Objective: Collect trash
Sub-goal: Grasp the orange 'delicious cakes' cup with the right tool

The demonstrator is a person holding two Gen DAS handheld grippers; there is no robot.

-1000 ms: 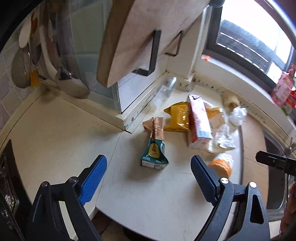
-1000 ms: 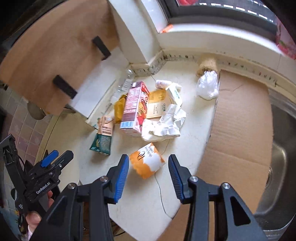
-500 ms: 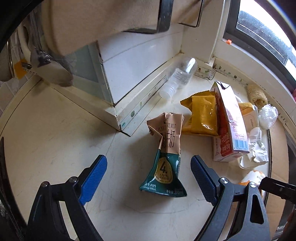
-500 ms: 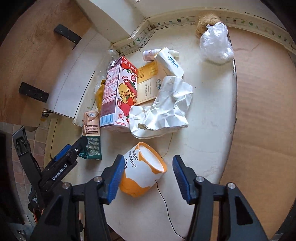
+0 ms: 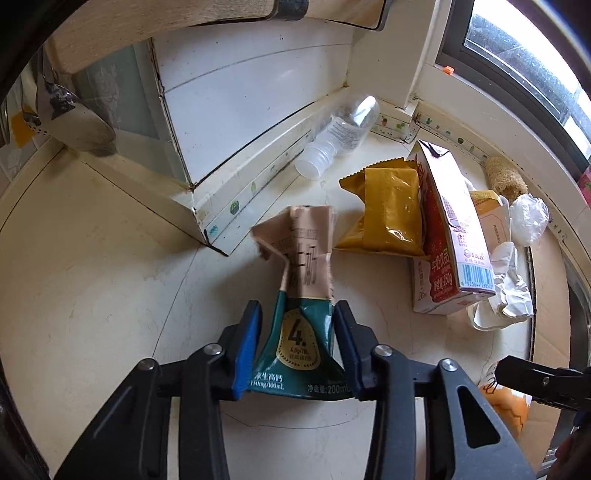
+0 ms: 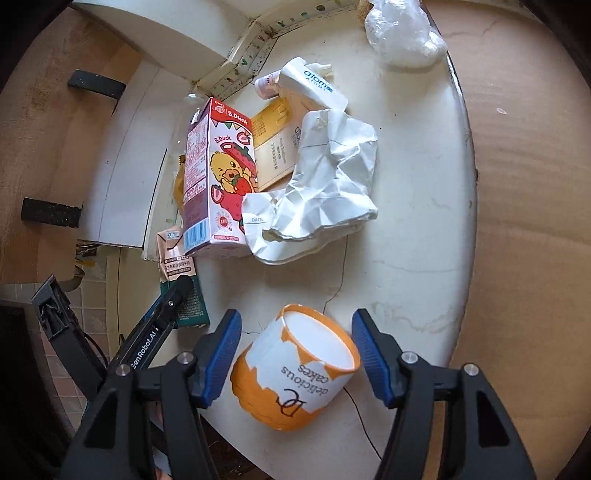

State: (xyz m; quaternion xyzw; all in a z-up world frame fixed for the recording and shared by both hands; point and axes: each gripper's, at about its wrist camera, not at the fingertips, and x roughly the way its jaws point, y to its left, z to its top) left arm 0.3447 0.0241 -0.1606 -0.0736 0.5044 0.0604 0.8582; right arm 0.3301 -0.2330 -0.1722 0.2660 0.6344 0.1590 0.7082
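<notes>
Green milk carton [image 5: 301, 332], crushed, lower centre on the counter [image 5: 92, 295]: left gripper [image 5: 297, 343], open a second ago, now closing onto its sides; right gripper [image 6: 293, 354] opening, now straddling the cup [image 6: 295, 369] without touching — both pickups imminent.

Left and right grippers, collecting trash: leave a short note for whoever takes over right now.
Left gripper: jaws closing on the flattened green milk carton, which lies on the counter.
Right gripper: jaws opening around the orange cake cup, which lies on its side; pads clear of it.
Done: nothing lifted yet.
Left: both pickups, then the strawberry carton, yellow wrapper, crumpled paper, clear bottle, plastic bag.
</notes>
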